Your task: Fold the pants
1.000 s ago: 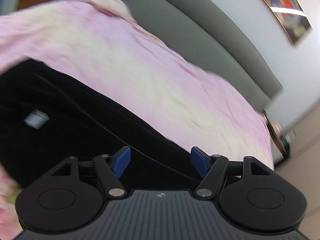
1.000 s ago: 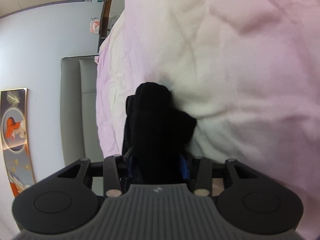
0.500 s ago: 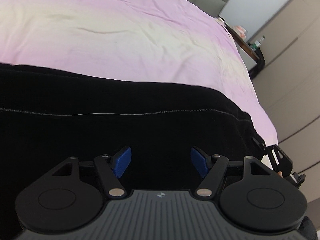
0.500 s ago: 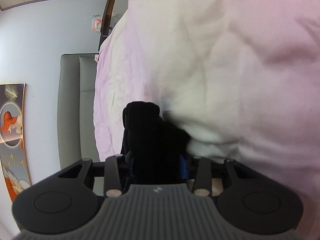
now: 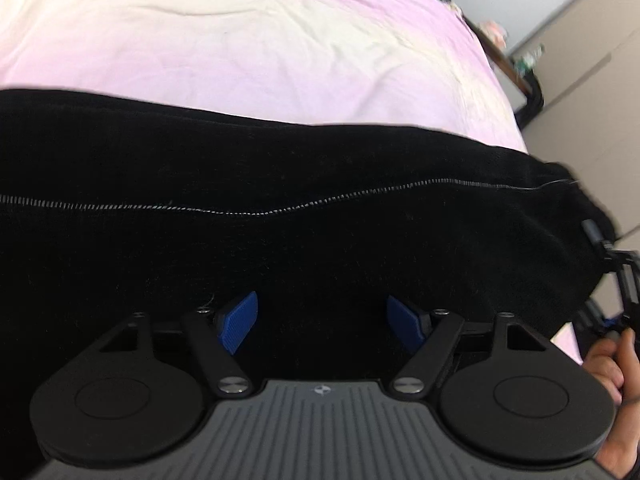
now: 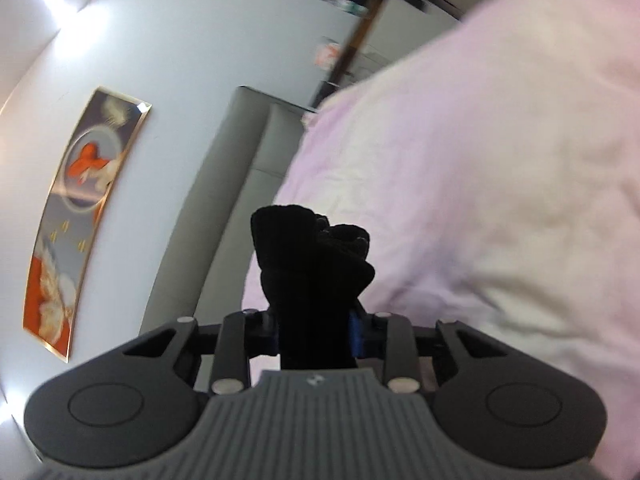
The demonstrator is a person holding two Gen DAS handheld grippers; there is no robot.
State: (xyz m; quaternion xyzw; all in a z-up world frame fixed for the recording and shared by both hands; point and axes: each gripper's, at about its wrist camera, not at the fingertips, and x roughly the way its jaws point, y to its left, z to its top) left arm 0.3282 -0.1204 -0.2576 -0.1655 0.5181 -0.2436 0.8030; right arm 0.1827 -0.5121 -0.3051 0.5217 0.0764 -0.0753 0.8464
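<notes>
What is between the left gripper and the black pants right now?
Nothing visible. The left gripper is open right above the pants, with only black cloth between its blue fingers. The right gripper is shut on a bunched end of the cloth.

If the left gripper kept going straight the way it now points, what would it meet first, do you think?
Most likely the black pants: the open left gripper points straight at the fabric, which fills the view ahead of its fingertips. The pink bedsheet lies beyond. How close the cloth is remains unclear.
</notes>
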